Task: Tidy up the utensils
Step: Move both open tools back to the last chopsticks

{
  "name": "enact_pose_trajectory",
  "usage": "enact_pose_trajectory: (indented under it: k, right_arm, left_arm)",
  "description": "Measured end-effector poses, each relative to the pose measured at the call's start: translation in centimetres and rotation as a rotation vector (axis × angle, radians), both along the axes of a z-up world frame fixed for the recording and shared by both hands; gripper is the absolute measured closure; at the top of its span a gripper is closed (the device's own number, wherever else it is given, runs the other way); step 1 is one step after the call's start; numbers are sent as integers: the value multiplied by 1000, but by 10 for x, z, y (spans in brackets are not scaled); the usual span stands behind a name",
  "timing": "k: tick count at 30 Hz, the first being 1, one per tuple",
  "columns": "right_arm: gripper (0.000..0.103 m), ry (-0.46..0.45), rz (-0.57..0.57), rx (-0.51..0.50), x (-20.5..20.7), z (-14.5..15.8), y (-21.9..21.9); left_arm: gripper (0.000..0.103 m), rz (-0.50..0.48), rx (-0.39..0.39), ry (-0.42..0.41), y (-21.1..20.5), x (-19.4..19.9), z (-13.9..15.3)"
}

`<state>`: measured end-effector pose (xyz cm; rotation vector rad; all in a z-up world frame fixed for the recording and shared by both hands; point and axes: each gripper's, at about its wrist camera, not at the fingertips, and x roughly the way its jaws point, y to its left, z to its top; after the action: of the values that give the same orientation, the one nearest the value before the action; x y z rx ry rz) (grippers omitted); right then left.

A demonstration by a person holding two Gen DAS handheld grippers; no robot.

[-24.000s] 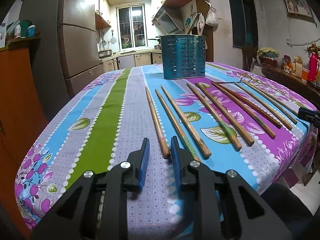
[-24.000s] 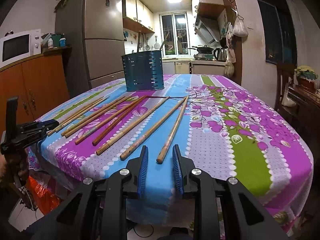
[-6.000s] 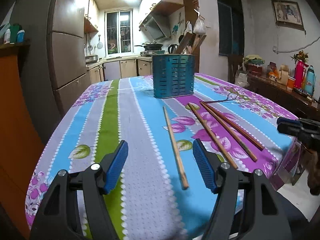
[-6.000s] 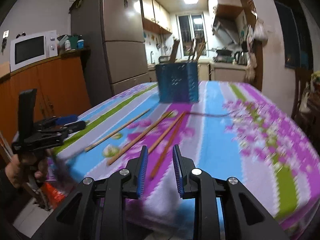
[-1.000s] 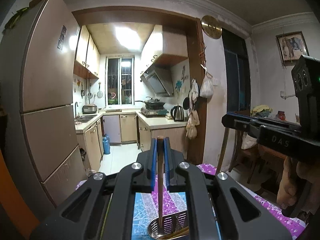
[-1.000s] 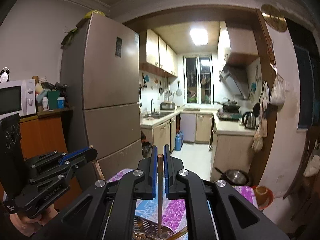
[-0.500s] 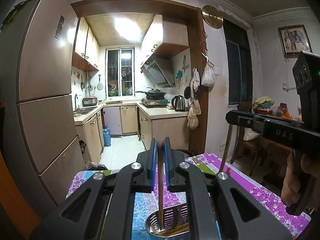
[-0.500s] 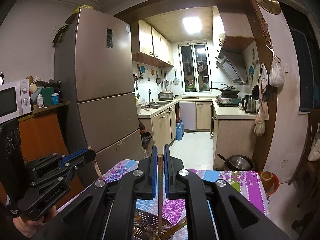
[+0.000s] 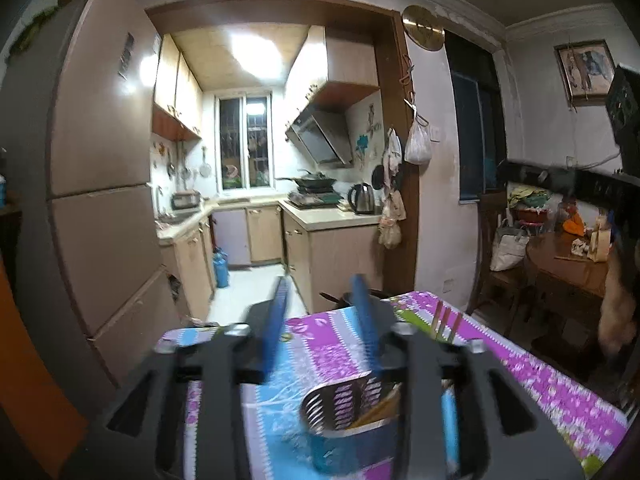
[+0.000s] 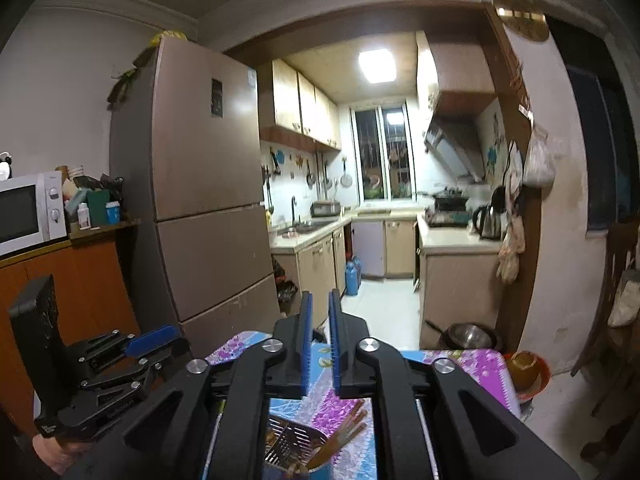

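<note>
My left gripper [image 9: 320, 316] is open and empty, blurred, above the blue slotted utensil holder [image 9: 348, 432] on the flowered tablecloth [image 9: 520, 372]. Wooden chopsticks [image 9: 376, 412] lean inside the holder. My right gripper [image 10: 319, 336] is slightly open and empty, right above the same holder [image 10: 292, 448], where chopstick ends [image 10: 340, 436] stick out. The left gripper also shows in the right wrist view [image 10: 132, 352] at the lower left. The right gripper's body [image 9: 592, 188] shows at the right edge of the left wrist view.
A tall fridge [image 10: 200, 184] stands behind the table's left side. A microwave [image 10: 28, 212] sits on an orange cabinet. The kitchen doorway lies straight ahead. A wooden table with clutter [image 9: 568, 252] and a chair stand to the right.
Both grippers have opened and let go of their chopsticks, which dropped into the holder. The left gripper has opened wide and is moving.
</note>
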<state>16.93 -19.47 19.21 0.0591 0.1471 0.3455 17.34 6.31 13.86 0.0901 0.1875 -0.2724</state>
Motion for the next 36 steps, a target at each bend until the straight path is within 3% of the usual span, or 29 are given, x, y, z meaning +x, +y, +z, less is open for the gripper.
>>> enact_pose_trajectory:
  k: [4, 7, 12, 17, 21, 26, 30, 36]
  right_arm:
    - [66, -66, 9, -16, -77, -8, -9]
    - [61, -79, 16, -38, -133, -42, -9]
    - [60, 30, 15, -29, -202, -130, -3]
    - [60, 194, 13, -29, -243, -217, 15]
    - [61, 289, 33, -34, -261, -266, 40]
    - [66, 333, 35, -63, -267, -302, 66]
    - [78, 344, 6, -84, -262, -315, 77]
    - [86, 322, -30, -109, -255, -319, 83]
  left_arm:
    - [46, 6, 21, -41, 20, -60, -11]
    - [42, 7, 34, -32, 34, -111, -40]
    - [42, 5, 56, 83, 46, -161, -109]
    - [42, 14, 49, 217, 56, -176, -164]
    - [42, 28, 17, 274, 64, -181, -186]
    - [42, -1, 7, 280, 61, -198, -201]
    - [42, -35, 33, 279, 48, -205, -212]
    - [42, -59, 30, 295, 44, -206, -223]
